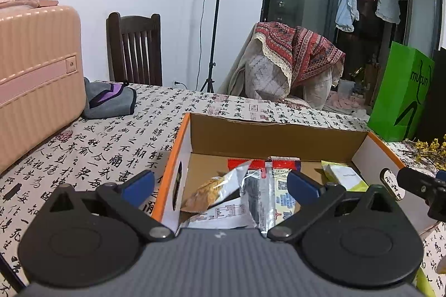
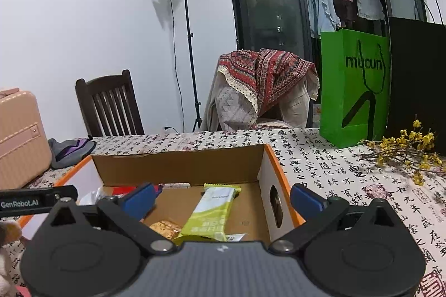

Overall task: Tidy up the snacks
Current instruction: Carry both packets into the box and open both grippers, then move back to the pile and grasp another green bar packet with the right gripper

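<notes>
An orange-edged cardboard box point(image 1: 217, 129) stands open on the table, and its far wall point(image 2: 178, 166) also shows in the right wrist view. Inside lie several snack packets: a silvery packet with a biscuit picture point(image 1: 220, 188), a red-topped one point(image 1: 276, 166) and a yellow-green bar point(image 1: 344, 175). That bar point(image 2: 211, 210) lies flat in the box's right half, beside a cracker pack point(image 2: 165, 228). My left gripper point(image 1: 220, 185) hangs open over the box's left part, nothing pressed between its blue pads. My right gripper point(image 2: 223, 199) is open above the green bar, not touching it.
A pink suitcase point(image 1: 36, 79) and a grey pouch point(image 1: 111, 99) sit at the table's left. A green paper bag point(image 2: 354, 85) and yellow flower twigs point(image 2: 404, 149) stand at the right. Behind the table are a wooden chair point(image 1: 135, 49), a draped chair point(image 2: 264, 85) and a light stand point(image 2: 189, 46).
</notes>
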Demonstrator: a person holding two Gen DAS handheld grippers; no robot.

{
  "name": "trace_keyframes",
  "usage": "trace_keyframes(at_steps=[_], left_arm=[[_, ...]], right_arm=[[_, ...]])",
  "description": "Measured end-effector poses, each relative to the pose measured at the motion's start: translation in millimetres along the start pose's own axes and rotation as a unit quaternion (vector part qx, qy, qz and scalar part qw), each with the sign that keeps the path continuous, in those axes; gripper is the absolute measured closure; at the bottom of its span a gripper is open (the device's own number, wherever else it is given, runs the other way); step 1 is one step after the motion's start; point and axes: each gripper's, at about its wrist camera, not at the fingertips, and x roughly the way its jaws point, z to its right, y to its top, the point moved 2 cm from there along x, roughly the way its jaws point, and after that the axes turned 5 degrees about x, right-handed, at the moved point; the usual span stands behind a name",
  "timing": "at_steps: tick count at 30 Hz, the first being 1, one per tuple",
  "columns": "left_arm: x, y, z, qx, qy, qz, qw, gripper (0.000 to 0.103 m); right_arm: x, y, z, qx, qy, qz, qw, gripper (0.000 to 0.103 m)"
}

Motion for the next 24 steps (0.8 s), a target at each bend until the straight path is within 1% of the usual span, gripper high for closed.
trace_keyframes(at_steps=[6,9,12,16,21,24], left_arm=[[-7.5,1.8,2.5,0.001,-0.007,0.006,1.0,0.0],[-17.6,5.1,4.3,-0.001,-0.009,0.01,0.9999,0.0],[-32.1,12.4,5.2,-0.007,-0.011,0.018,0.9998,0.0],[-54.2,15.3,6.5,-0.005,-0.017,0.029,0.9994,0.0],[-76.9,9.3,7.1,0.003,-0.026,0.027,0.9993,0.0],[-92.3,1.1,6.2,0.003,-0.035,0.025,0.9991,0.0]], right_arm=[[-4.8,2.8,2.0,0.005,-0.001,0.002,1.0,0.0],[-8.7,6.6,0.4,0.001,0.001,0.003,1.0,0.0],[-21.0,16.5,-1.9,0.005,0.011,0.001,1.0,0.0],[-45.7,23.7,-5.3,0.011,0.024,0.014,1.0,0.0],[-65.6,13.5,-7.8,0.004,0.015,-0.004,1.0,0.0],[-76.9,2.2,-4.7,0.01,0.016,-0.021,1.0,0.0]])
